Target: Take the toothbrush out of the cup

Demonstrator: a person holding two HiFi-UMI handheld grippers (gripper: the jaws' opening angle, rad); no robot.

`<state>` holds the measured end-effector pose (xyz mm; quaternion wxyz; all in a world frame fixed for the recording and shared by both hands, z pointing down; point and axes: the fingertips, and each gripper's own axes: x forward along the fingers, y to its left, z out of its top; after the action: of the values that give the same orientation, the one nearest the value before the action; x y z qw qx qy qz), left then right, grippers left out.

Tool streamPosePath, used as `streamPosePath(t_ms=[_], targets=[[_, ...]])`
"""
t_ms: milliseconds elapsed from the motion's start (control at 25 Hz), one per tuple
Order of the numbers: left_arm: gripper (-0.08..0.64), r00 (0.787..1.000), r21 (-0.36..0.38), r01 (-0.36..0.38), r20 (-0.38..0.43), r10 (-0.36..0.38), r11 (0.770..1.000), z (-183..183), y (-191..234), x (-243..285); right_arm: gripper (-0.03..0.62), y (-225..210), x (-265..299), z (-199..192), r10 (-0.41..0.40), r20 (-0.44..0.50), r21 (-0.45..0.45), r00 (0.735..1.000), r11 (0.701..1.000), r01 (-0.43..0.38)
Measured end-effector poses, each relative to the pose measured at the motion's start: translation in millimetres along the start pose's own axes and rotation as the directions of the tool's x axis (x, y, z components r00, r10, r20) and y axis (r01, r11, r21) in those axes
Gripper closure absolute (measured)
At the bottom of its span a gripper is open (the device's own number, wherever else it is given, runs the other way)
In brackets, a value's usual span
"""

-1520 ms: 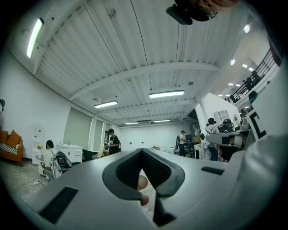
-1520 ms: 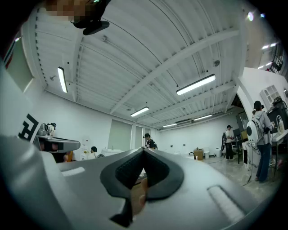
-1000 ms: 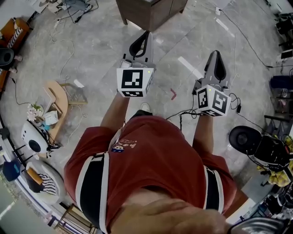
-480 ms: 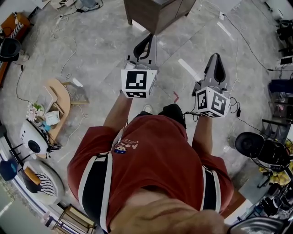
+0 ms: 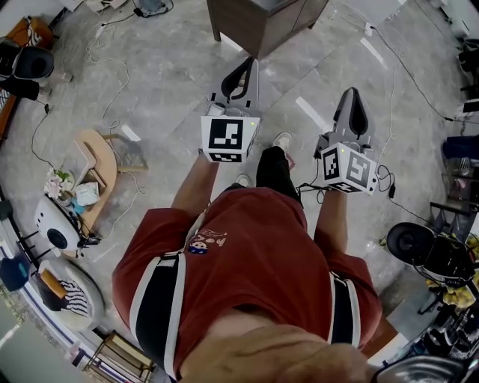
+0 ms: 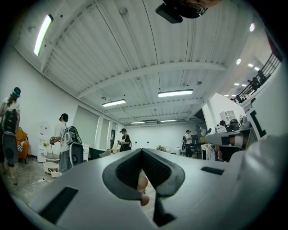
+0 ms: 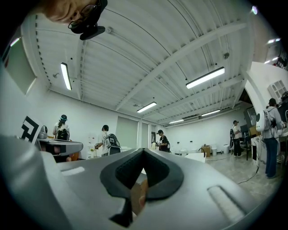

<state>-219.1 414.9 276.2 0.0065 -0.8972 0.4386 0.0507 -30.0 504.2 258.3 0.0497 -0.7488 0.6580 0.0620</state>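
Observation:
Neither a toothbrush nor a cup shows in any view. In the head view my left gripper and my right gripper are held out side by side over the grey floor, pointing toward a brown wooden cabinet at the top edge. Both are shut, with nothing between the jaws. The left gripper view has its closed jaws aimed level across a large hall. Closed jaws likewise fill the bottom of the right gripper view. A leg in dark trousers with a white shoe steps between the grippers.
Cables trail over the floor at left and right. A small wooden chair stands at the left and a black round device at the right. Several people stand far off by tables in the hall.
The person has walked forward: the floor has slid past, and a leg and shoe have swung into view between the grippers. Both grippers stayed shut and moved forward with the person.

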Motion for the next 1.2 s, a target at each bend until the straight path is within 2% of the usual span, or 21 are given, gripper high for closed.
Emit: streamPosePath(t_ms=[320,560,1000,1200], targets=[[0.555,0.999,0.045,-0.023,-0.027,0.024,0.999,-13,5,48,0.583,-24,53,-29,0.017,0.003,0.067,1.000,0.998,-0.017],[0.555,0.998,0.073,-0.023,-0.050,0.026,0.997,-26,-9,127,0.583,-80,113,-54,0.001,-0.013,0.102,1.000,0.995,0.000],[0.555,0.995,0.094,-0.066,-0.063,0.072,0.993,-32,-20,272,0.583,-168,231,-83,0.024,-0.035,0.148,0.999,0.989,-0.019],[0.555,0.993,0.109,-0.092,-0.064,0.099,0.990,-36,-25,319,0.583,-199,273,-94,0.050,-0.040,0.167,0.998,0.985,-0.043]])
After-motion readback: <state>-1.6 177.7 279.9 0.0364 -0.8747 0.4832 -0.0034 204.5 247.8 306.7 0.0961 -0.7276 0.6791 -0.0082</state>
